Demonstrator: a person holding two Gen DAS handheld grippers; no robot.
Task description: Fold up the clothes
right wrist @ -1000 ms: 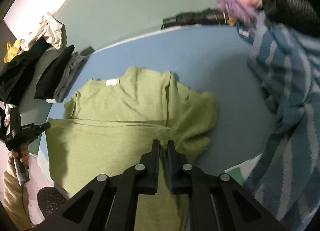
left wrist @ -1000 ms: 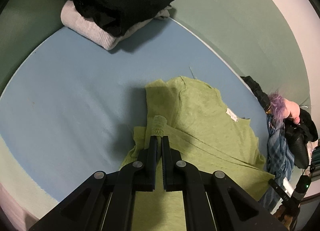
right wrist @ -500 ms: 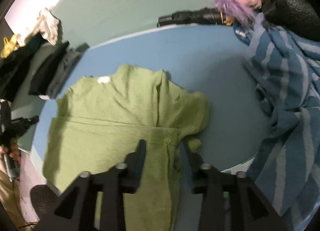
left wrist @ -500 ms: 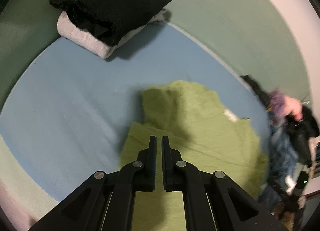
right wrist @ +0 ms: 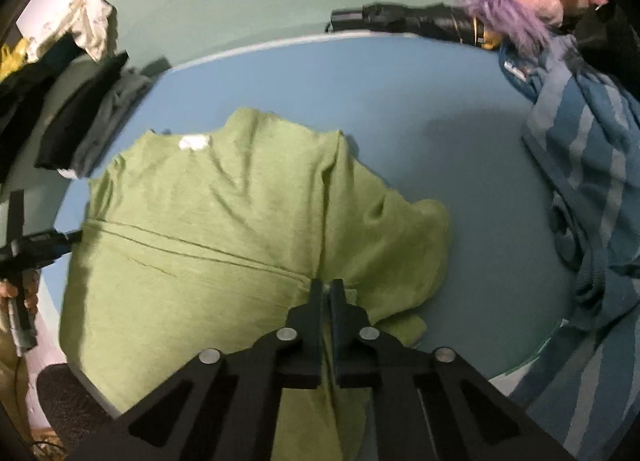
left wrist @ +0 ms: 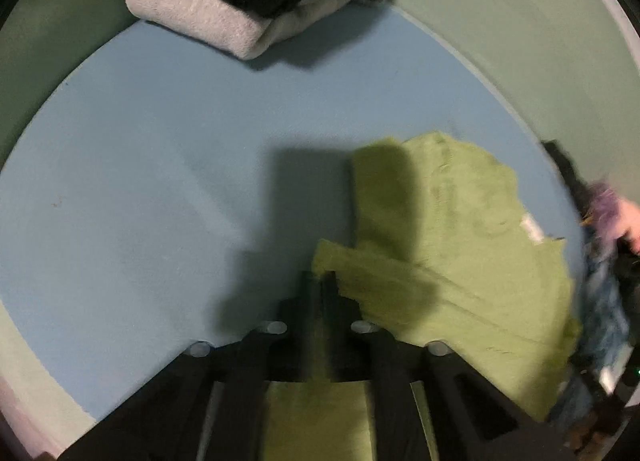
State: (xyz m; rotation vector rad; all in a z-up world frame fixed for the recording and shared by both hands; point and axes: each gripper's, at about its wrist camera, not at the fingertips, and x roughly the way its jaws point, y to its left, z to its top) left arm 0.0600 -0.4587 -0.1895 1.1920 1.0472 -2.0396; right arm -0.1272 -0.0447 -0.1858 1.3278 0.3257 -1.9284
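The green shirt (right wrist: 224,229) lies partly folded on the blue mat (left wrist: 160,189), filling the lower middle of the right wrist view and the lower right of the left wrist view. A second ago both grippers pinched its folded edge. The right gripper (right wrist: 325,289) has since spread its jaws and closed them again; now they are pressed together on the cloth near the fold seam. The left gripper (left wrist: 318,281) has slid toward the shirt's left corner, and its closed jaws pinch the green edge there. Judging by this, the grip has been reset for the next fold, probably carrying the lower part up toward the collar. A stack of folded clothes (left wrist: 224,17) waits at the upper left.
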